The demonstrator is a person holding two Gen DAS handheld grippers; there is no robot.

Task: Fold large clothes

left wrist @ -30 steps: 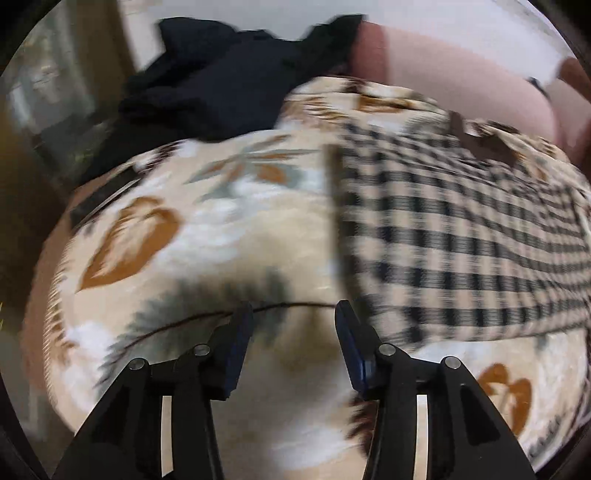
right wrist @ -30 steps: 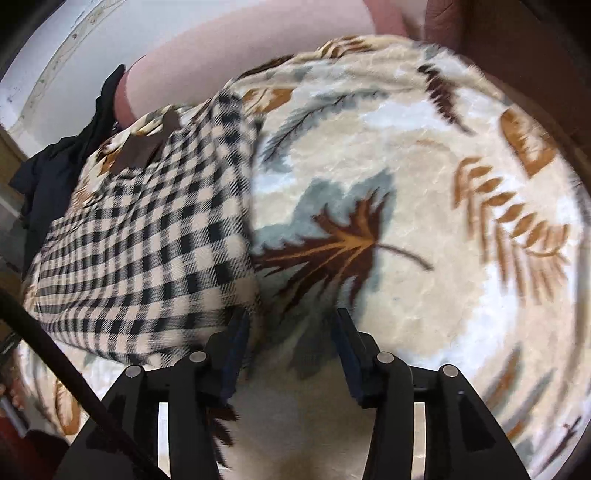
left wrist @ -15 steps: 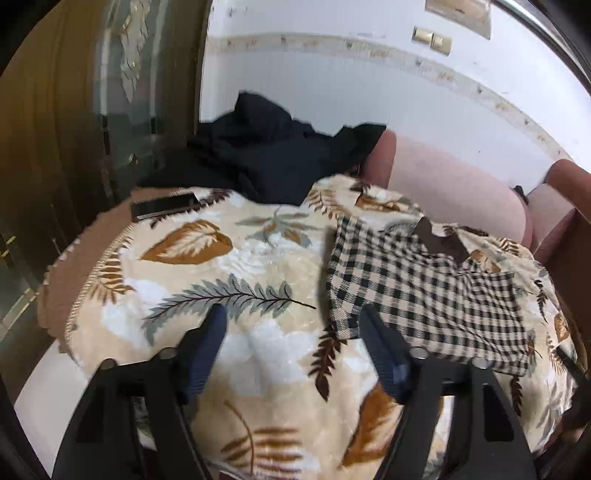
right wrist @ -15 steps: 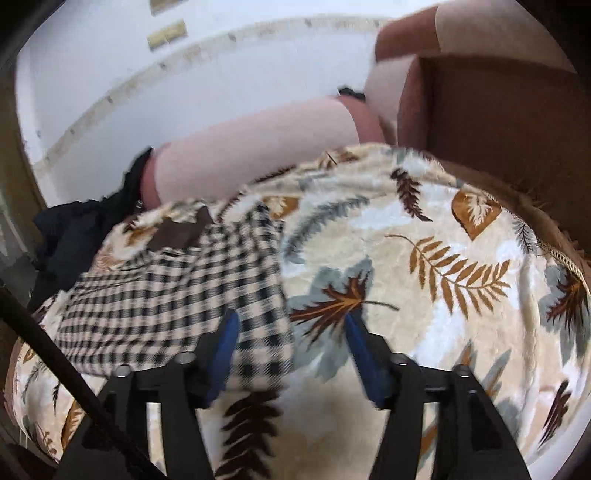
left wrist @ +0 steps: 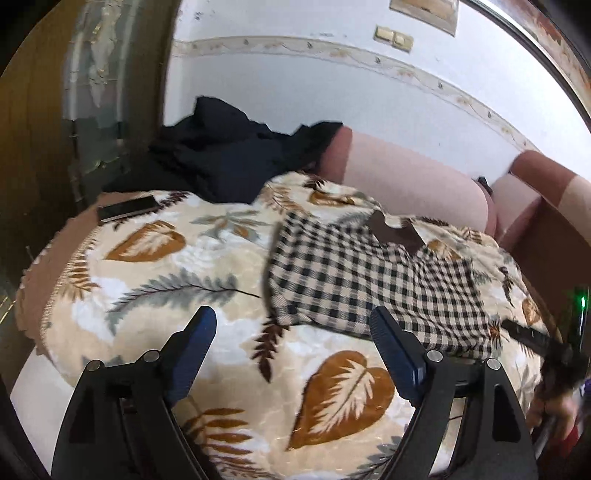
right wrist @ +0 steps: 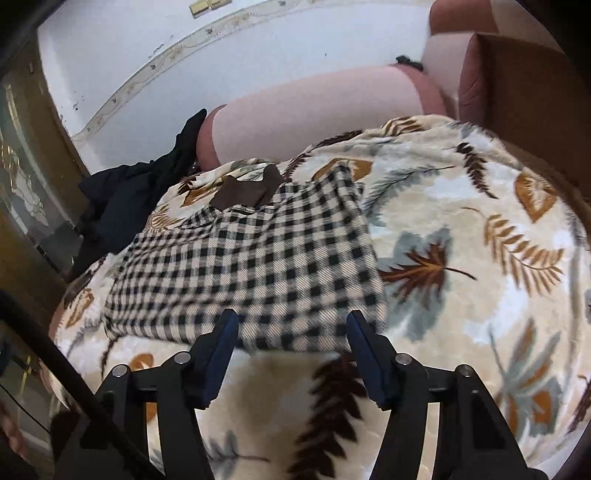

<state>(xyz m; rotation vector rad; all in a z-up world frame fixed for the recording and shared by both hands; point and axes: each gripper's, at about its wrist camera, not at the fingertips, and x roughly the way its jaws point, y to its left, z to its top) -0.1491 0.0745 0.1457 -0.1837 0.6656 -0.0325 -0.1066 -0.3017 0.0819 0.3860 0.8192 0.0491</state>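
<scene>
One checked garment (left wrist: 373, 291) lies folded flat on the leaf-print blanket (left wrist: 207, 266), just ahead of both tongs. The left gripper (left wrist: 291, 332) hangs above the blanket, its jaws opening with nothing between them; the right gripper (right wrist: 290, 330), jaws closing on air, hovers over the garment's (right wrist: 251, 266) near hem. Beyond lie one dark clothes heap (left wrist: 236, 158), one phone (left wrist: 127, 208) and two pink cushions (left wrist: 413, 184).

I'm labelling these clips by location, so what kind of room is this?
Most likely a living room in a home. A pink sofa stands against a white wall with light switches, its seat covered by a leaf-patterned blanket, with a checked shirt lying on it.
</scene>
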